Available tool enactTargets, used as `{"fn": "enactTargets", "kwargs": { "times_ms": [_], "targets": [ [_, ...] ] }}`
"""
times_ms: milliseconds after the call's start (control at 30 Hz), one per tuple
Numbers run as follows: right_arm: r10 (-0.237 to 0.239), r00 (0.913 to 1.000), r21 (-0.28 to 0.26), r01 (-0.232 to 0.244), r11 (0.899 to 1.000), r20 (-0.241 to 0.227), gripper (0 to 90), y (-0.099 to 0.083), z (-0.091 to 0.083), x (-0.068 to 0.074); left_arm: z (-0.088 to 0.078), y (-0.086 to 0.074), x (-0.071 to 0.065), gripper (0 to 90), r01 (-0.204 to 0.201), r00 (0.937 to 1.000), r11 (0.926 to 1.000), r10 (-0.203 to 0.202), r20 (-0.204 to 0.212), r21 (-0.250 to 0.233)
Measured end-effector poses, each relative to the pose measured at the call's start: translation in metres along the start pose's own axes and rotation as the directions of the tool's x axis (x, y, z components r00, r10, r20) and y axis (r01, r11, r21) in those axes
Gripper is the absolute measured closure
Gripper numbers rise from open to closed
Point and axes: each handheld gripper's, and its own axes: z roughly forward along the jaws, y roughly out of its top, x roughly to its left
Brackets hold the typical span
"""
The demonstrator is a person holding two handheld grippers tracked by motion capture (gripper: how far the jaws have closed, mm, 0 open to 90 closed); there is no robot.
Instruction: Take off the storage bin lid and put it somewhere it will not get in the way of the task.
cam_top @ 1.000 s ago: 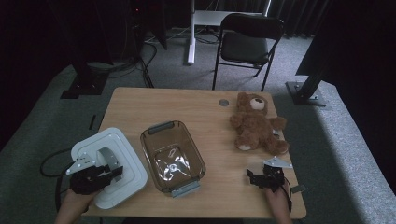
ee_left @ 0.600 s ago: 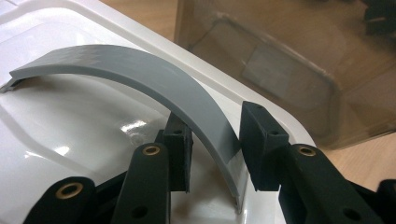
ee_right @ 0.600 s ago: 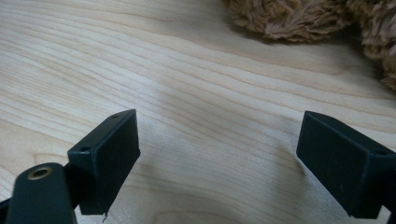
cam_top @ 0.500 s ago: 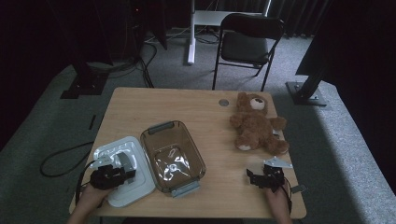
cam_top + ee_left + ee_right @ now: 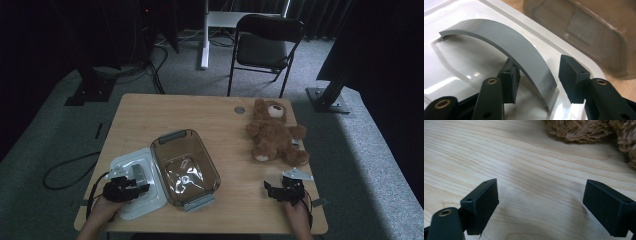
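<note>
- One wooden table (image 5: 200,112) stands in a dark room, one chair (image 5: 265,42) behind it.
- On it: one clear box (image 5: 184,167), one white lid (image 5: 131,187), one teddy bear (image 5: 272,132).
- The left gripper (image 5: 137,186) has just been opening; the lid's grey handle (image 5: 506,47) sits loose between its jaws.
- The right gripper (image 5: 272,190) is wide open, holding nothing.

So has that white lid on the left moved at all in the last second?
Yes. The white lid has shifted right, from overhanging the table's left edge to lying beside the clear container.
</note>
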Motion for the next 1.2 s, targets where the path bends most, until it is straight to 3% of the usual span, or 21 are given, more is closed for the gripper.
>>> {"fn": "enactTargets", "kwargs": {
  "times_ms": [200,300,400,433,533,567,733,900,933,967,1067,1200],
  "targets": [
    [0.003,1.0000,-0.006,-0.003,1.000,-0.005,12.3,0.000,-0.001,0.000,-0.005,-0.003,-0.001,38.3,0.011,0.9988,0.9997,-0.012,-0.048,-0.022],
    [-0.020,0.9998,-0.006,0.020,1.000,-0.005,12.3,0.000,0.000,0.001,-0.012,-0.004,-0.002,31.0,0.006,0.9974,0.9994,-0.009,-0.072,-0.034],
    [-0.025,0.9997,-0.006,0.025,1.000,-0.006,12.3,0.001,-0.001,0.001,-0.014,-0.004,-0.002,29.6,0.008,0.9965,0.9991,-0.012,-0.082,-0.042],
    [-0.025,0.9997,-0.006,0.025,1.000,-0.006,12.3,0.001,-0.001,0.001,-0.021,-0.005,-0.001,29.6,0.024,0.9937,0.9972,-0.031,-0.107,-0.070],
    [-0.015,0.9999,-0.024,0.015,1.000,0.001,12.3,0.002,-0.004,-0.003,-0.027,-0.008,0.001,23.4,0.057,0.9875,0.9948,-0.069,-0.142,-0.084],
    [-0.012,0.9999,-0.026,0.012,1.000,0.007,12.3,0.001,-0.005,-0.004,-0.028,-0.009,0.002,19.1,0.064,0.9853,0.9947,-0.076,-0.153,-0.080],
    [0.005,0.9999,-0.030,-0.005,1.000,0.014,12.3,0.001,-0.008,-0.009,-0.033,-0.018,0.007,15.2,0.079,0.9766,0.9944,-0.091,-0.195,-0.071],
    [0.018,0.9998,-0.056,-0.017,0.998,0.003,12.3,0.006,-0.014,-0.010,-0.035,-0.026,0.008,10.2,0.120,0.9617,0.9916,-0.128,-0.242,-0.047],
    [0.017,0.9998,-0.060,-0.017,0.998,0.005,12.3,0.008,-0.016,-0.010,-0.035,-0.027,0.008,8.6,0.117,0.9595,0.9923,-0.124,-0.253,-0.041],
    [0.012,0.9999,-0.073,-0.012,0.997,0.011,12.3,0.012,-0.019,-0.011,-0.036,-0.028,0.008,0.9,0.120,0.9550,0.9922,-0.125,-0.269,-0.036],
    [0.012,0.9997,-0.085,-0.010,0.996,0.022,12.3,0.018,-0.022,-0.012,-0.039,-0.030,0.008,0.7,0.122,0.9450,0.9915,-0.130,-0.300,-0.045],
    [0.019,0.9994,-0.121,-0.016,0.992,0.030,12.3,0.030,-0.030,-0.017,-0.046,-0.035,0.007,0.7,0.109,0.9333,0.9890,-0.136,-0.332,-0.099]
  ]
}}
